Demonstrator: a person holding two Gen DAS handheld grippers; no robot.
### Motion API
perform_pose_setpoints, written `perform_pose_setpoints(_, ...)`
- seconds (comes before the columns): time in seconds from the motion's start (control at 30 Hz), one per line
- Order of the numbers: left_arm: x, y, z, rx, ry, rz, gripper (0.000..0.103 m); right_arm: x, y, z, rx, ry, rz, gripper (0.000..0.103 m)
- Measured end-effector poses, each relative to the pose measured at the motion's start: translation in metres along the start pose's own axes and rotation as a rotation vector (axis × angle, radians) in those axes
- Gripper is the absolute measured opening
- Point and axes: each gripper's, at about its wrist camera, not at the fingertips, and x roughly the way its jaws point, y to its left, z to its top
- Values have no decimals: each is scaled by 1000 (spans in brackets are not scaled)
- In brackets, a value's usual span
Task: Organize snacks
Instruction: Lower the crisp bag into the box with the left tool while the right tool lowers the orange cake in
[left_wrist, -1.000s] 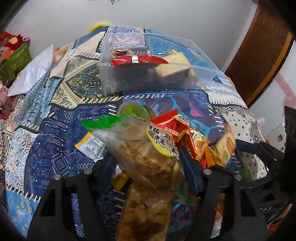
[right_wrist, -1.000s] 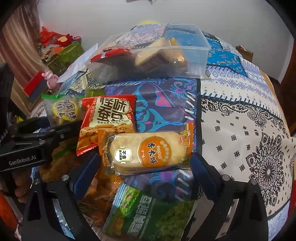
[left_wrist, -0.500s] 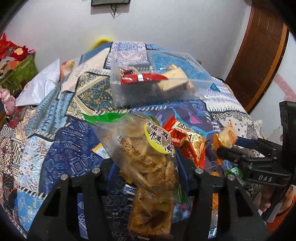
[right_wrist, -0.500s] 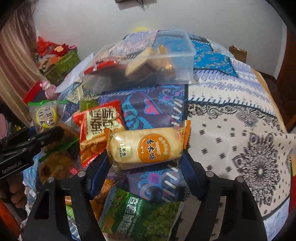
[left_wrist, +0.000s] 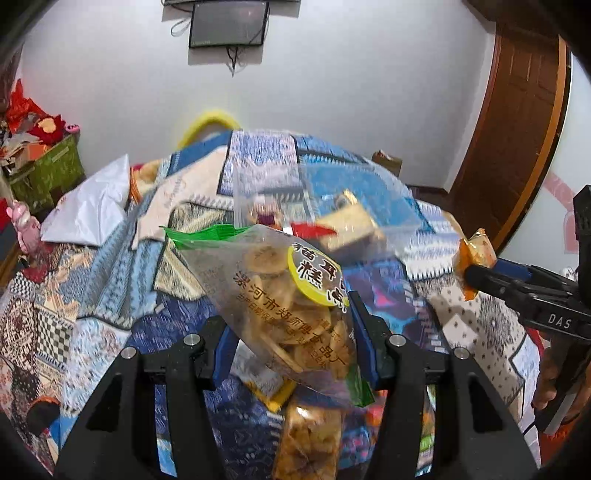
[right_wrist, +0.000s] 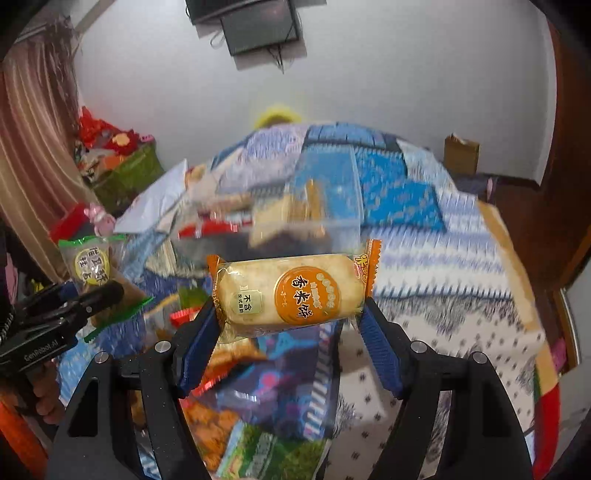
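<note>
With each claw clamped on a lifted packet short of the clear bin, the left claw on the chip bag, the right claw on the rice cracker, the slack bag may snag the bin's rim.

Left tongs clamping clear chip bag, blurred plastic bin beyond on patchwork quilt

Each view looks forward along its own gripper's fingers from just behind them, raised above the bed and facing the far wall with the screen. The left one sits close behind its chip bag, the right one close behind its rice cake. Both share the clear bin, the bed and the screen, and each catches the other gripper at its edge.
</note>
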Motion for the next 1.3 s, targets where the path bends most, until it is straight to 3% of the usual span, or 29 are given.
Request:
perform_pose_setpoints(0.3, 10, 4, 41, -5, -55, 1, 54, 6, 1, 39, -1, -75, 10, 71)
perform_pose_setpoints(0.6, 38, -4, 72, 10, -77, 2, 54, 34, 2, 74, -6, -92, 17, 71)
perform_pose_setpoints(0.9, 99, 2, 98, -31, -5, 3, 54, 77, 3, 99, -14, -54, 6, 71)
perform_pose_setpoints(1.3, 166, 8, 96, -33, 75, 38, 54, 143, 1, 111, -63, 65, -27, 71)
